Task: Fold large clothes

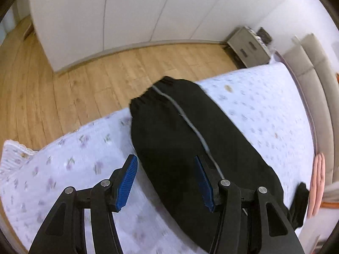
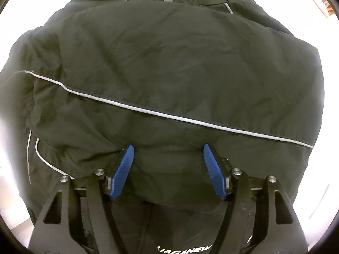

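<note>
A black padded jacket with thin grey piping lies on a bed with a white floral cover. In the left wrist view one sleeve stretches away toward the bed's far edge, cuff at the end. My left gripper is open above the sleeve's near part, its left finger over the cover. In the right wrist view the jacket body fills the frame, collar at the top. My right gripper is open, both blue fingertips pressed against a fold of the jacket fabric.
Wooden floor lies beyond the bed's far edge, with white wardrobe doors behind it. A grey bedside cabinet stands at the back right. Pink folded cloth lies at the bed's right edge.
</note>
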### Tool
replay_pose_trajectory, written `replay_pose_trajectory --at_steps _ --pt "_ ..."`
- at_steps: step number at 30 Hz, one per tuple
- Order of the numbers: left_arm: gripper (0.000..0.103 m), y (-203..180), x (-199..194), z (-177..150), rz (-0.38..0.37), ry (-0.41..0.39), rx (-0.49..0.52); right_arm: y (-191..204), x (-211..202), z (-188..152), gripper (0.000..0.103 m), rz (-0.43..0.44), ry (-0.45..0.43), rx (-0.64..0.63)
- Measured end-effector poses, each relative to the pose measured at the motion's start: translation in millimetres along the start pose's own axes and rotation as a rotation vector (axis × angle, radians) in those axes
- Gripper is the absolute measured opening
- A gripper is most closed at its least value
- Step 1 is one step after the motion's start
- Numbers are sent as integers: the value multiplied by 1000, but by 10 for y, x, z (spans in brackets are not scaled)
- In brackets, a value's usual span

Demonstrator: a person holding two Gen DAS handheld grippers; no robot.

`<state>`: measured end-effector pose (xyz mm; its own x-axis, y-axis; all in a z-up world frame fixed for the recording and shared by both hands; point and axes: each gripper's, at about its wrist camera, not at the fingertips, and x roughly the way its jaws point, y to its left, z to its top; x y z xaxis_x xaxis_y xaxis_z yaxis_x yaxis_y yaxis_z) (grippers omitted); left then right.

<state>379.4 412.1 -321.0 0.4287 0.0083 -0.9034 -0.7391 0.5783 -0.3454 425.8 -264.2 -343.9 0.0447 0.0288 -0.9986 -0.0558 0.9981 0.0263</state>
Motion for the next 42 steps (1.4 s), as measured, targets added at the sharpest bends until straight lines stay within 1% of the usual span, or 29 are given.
replay_pose_trajectory --at_steps 1,2,3,6,7,8,10,12,14,17,20,23,26,29,30,31,33,35,36,38,39,40,42 --pt "57 16 76 25 8 10 -9 7 2 22 67 -2 1 0" --pt "57 38 136 50 -4 19 -15 35 -83 -41 68 -4 1 1" --pt "57 1 193 3 -11 23 -14 39 -73 -32 68 -7 2 0" --pt "57 44 232 43 -8 14 -3 48 -89 -26 69 -13 2 -1" --pt "57 6 251 40 -2 9 11 71 -68 -24 70 -14 1 -1" --pt "54 -13 262 50 4 6 25 82 -58 -22 70 -15 0 -1" --pt "27 -92 225 46 4 -8 81 104 -49 -24 71 -17 -3 1" --pt "20 -194 114 40 20 -36 136 119 -37 -22 71 -18 -6 2" --pt "19 -356 -51 -17 35 -76 194 131 -21 -25 72 -17 -11 -2" --pt "17 -627 -410 -175 18 -140 282 122 -25 -34 72 -9 -18 -4" --pt "16 -951 -768 -420 -12 -190 382 115 -14 -49 73 -4 -23 -2" --pt "16 -1324 -1096 -757 -55 -233 488 103 0 -71 75 8 -29 -1" --pt "16 -1775 -1362 -1216 -92 -274 622 56 -15 -92 75 25 -41 -7" --pt "15 -2147 -1520 -1643 -140 -282 738 -23 -80 -126 72 57 -56 1" --pt "15 -2309 -1579 -1856 -157 -285 796 -48 -109 -142 71 71 -61 7" --pt "15 -2400 -1616 -1993 -171 -286 829 -93 -155 -168 70 91 -69 17" --pt "15 -2633 -1669 -2368 -212 -271 914 -177 -291 -234 70 130 -97 25" --pt "15 -2797 -1699 -2671 -236 -272 983 -251 -420 -305 71 134 -129 16" --pt "15 -2905 -1689 -2887 -264 -255 1025 -290 -467 -332 71 135 -139 13" --pt "15 -3046 -1634 -3183 -303 -220 1063 -424 -563 -421 71 146 -160 17" --pt "15 -3136 -1574 -3404 -331 -191 1091 -492 -590 -461 71 153 -164 19" --pt "15 -3219 -1504 -3601 -343 -174 1123 -554 -610 -488 71 157 -166 19" --pt "15 -3367 -1336 -3981 -334 -147 1181 -695 -631 -554 71 144 -169 27"
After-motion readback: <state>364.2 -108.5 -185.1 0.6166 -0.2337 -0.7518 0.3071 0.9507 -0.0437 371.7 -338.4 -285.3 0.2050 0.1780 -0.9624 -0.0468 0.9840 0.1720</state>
